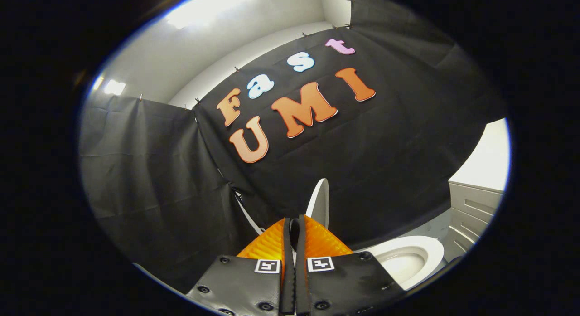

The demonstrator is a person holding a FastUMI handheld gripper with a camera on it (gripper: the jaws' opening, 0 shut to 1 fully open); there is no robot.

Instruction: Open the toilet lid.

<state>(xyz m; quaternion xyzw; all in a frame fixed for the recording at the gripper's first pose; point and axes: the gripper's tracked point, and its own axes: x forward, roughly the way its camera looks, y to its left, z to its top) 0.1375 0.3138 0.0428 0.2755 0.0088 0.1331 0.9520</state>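
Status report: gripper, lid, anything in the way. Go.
Hand-held gripper shut, fingers together, nothing visible between them. Lid raised upright just beyond the fingertips, bowl open beside them. Nothing seen in the way.

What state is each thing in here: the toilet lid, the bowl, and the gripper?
Toilet lid: raised, standing upright just beyond the fingertips, apparently against the black cloth wall.
Toilet bowl: uncovered, its inside open to view, beside the fingers.
Gripper: fingers closed together, nothing seen pressed between them.
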